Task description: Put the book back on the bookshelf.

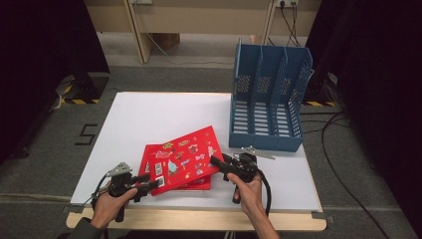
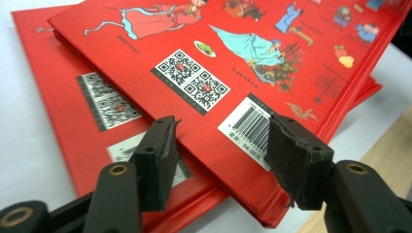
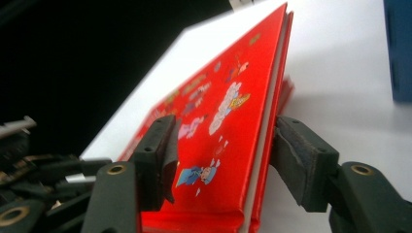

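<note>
Right gripper (image 3: pixel 221 160) astride top book (image 3: pixel 228 145), contact unclear

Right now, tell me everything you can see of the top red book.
The top red book is a thin hardback with a glossy red cover printed with small cartoon figures, two QR codes and a white barcode sticker. It lies skewed on a second red book on the white table, its right edge lifted. The right gripper straddles that edge, jaws either side of the cover and white page block. The left gripper is open at its near corner, by the barcode.
</note>
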The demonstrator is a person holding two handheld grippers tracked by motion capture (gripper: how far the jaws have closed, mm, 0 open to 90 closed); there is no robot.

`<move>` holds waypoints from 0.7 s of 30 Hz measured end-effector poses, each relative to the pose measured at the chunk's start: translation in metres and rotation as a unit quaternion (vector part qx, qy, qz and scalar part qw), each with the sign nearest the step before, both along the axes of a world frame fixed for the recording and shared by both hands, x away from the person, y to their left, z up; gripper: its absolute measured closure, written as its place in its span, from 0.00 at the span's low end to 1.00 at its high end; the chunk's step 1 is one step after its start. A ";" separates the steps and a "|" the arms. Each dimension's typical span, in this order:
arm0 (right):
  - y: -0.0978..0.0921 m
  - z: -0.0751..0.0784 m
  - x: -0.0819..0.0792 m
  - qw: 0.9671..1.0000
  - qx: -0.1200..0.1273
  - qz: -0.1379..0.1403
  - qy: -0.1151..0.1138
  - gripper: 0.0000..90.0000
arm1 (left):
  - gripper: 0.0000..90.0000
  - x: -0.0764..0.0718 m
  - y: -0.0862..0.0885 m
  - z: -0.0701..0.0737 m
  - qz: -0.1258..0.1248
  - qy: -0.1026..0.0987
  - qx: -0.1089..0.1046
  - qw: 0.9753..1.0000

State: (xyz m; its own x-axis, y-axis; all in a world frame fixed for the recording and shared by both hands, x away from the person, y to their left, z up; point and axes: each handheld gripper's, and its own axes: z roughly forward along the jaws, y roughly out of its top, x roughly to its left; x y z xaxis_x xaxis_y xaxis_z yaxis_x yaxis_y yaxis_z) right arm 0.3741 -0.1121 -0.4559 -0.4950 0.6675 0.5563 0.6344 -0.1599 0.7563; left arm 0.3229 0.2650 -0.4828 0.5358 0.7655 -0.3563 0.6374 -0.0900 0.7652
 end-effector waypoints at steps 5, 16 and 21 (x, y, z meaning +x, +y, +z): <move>-0.002 0.021 -0.002 0.999 0.032 -0.016 -0.034 0.61 | 0.49 -0.002 -0.011 0.003 -0.011 -0.006 -0.011 1.000; -0.001 0.057 -0.006 0.992 0.027 -0.041 -0.113 0.76 | 0.49 0.000 -0.034 0.005 -0.038 -0.018 -0.016 0.999; 0.001 0.067 -0.005 0.991 0.058 -0.032 -0.116 0.75 | 0.50 0.004 -0.038 0.005 -0.041 -0.013 -0.029 0.999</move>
